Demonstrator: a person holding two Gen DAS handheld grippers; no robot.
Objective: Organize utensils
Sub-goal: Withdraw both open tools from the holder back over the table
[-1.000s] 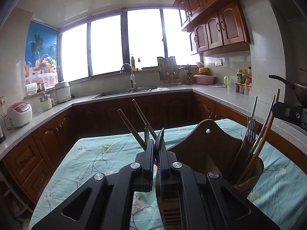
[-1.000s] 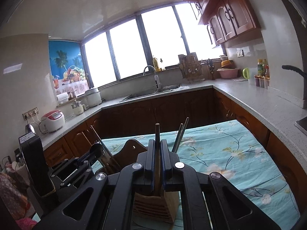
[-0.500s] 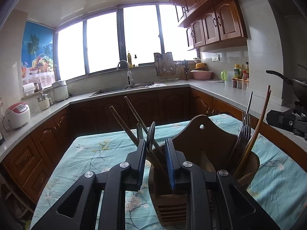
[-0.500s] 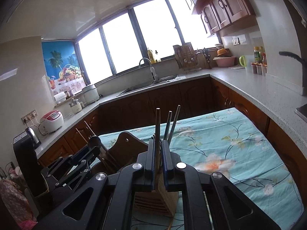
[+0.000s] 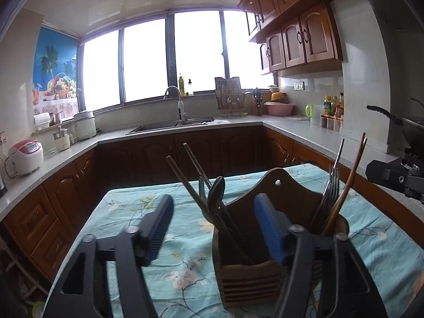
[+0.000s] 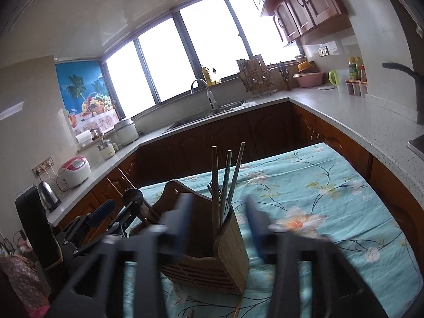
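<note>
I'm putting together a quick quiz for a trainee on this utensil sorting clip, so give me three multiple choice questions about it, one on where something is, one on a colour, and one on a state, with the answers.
1. Where does the wooden utensil holder stand?
A. In the sink
B. On the floral tablecloth
C. On the grey countertop

2. What colour are the pads on the fingers of the left gripper?
A. Blue
B. Red
C. Yellow

3. What state is the right gripper in?
A. Shut on a fork
B. Shut on a chopstick
C. Open, holding nothing

Answers:
1. B, the holder's base rests on the teal flowered cloth over the table.
2. A, both inner faces show blue in the left wrist view.
3. C, its fingers are spread to either side of the holder, and the utensils stand free between them.
</note>
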